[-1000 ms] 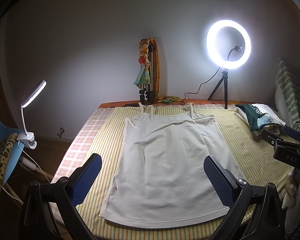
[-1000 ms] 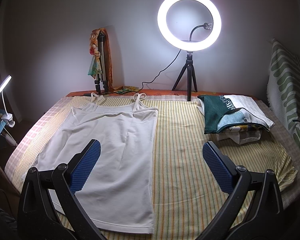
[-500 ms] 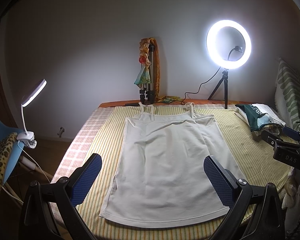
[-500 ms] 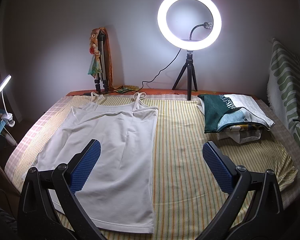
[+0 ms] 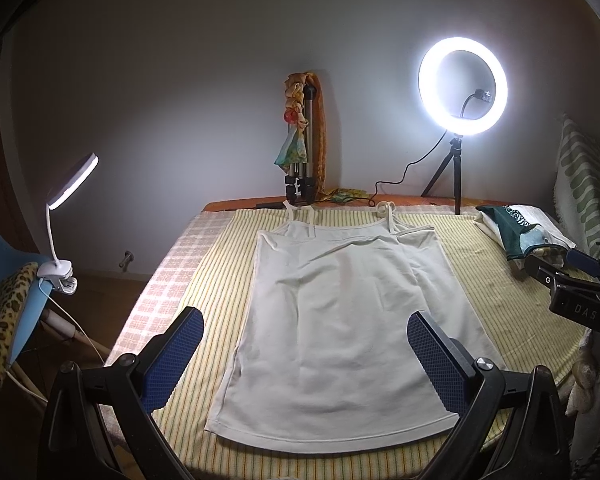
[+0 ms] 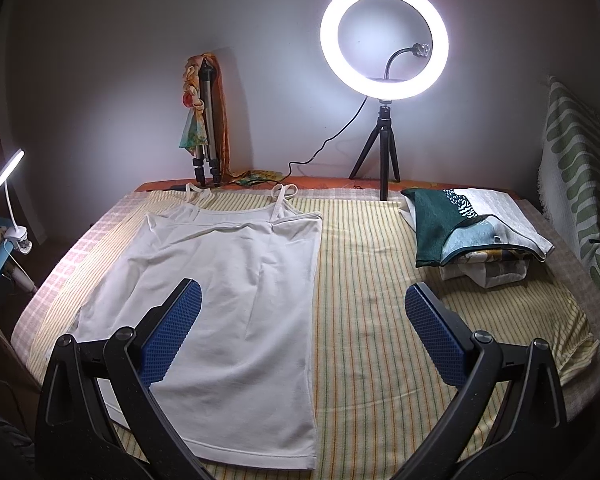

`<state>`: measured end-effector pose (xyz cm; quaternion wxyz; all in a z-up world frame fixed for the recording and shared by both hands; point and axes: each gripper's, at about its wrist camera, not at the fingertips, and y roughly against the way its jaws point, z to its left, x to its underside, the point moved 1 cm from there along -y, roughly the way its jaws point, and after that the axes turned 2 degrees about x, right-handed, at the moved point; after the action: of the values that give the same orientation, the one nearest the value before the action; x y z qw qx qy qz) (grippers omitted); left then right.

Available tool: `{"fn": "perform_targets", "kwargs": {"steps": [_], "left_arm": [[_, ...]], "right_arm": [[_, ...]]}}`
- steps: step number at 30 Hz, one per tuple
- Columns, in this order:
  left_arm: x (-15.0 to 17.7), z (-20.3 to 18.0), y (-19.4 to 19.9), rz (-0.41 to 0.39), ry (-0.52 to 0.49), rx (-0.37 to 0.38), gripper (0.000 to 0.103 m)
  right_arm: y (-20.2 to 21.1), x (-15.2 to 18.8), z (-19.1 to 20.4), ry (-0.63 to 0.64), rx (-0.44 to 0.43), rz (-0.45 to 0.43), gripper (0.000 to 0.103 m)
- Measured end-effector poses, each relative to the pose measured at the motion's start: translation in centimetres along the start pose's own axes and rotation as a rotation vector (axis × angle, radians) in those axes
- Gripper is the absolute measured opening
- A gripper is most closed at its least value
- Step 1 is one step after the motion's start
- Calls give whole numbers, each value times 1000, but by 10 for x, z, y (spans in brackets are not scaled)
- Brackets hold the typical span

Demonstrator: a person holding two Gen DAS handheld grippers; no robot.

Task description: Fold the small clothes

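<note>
- The white camisole point(image 5: 340, 312) lies flat on the striped worktop point(image 6: 380, 320), straps toward the ring light point(image 6: 384, 40), with the folded pile point(image 6: 472, 232) well to its right.
- The left claw point(image 5: 304, 356) and right claw point(image 6: 302, 328) both hover spread wide, holding nothing.
- Best to pinch the hem corners nearest the claws and lift evenly.
- Nothing has shifted since the earlier frames.

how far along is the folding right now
Done: a folded stack sits at the table's far right. In hand: nothing; the left gripper and right gripper hover open. Left: the white camisole lies flat, unfolded, straps toward the wall.
</note>
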<state>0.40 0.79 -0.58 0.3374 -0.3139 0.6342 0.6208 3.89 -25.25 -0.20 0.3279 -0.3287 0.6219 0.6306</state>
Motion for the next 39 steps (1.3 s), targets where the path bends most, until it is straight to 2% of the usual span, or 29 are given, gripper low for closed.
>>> {"fn": "perform_targets", "kwargs": {"steps": [4,10,15,17,19,23,25,26,29,31,33,39], "left_arm": [[5,9,-5,23,14,10,102],[19,32,-13,58,23,-7,95],[40,61,-21,86,76,9,80],[49,73,-25,104,112,30,71],[57,82,-30,133,145,47,67],[73,90,-42,201,175,85,60],[81,93,-50,237,187,95,55],[85,94,-54,253,196,100,50],[93,100,-65,298,233,131,44],[96,102,-71,319,256,153,43],[98,103,-77,331,260,155,41],[104,110,-93,365,281,160,37]], "right_arm": [[-8,-7,5,-11,-32,14,103],[-22,-15,28,10,-94,31,103],[-35,-22,53,29,-147,6,103],[-41,-25,64,58,-196,-4,103],[-47,-32,77,104,-242,23,103],[-61,-51,105,207,-264,65,103],[-70,-63,114,211,-293,78,103],[-77,-69,119,199,-322,92,100],[-101,-81,140,189,-392,145,86],[-118,-85,155,187,-430,177,80],[-136,-88,171,183,-452,218,69],[-206,-93,212,119,-520,367,53]]}}
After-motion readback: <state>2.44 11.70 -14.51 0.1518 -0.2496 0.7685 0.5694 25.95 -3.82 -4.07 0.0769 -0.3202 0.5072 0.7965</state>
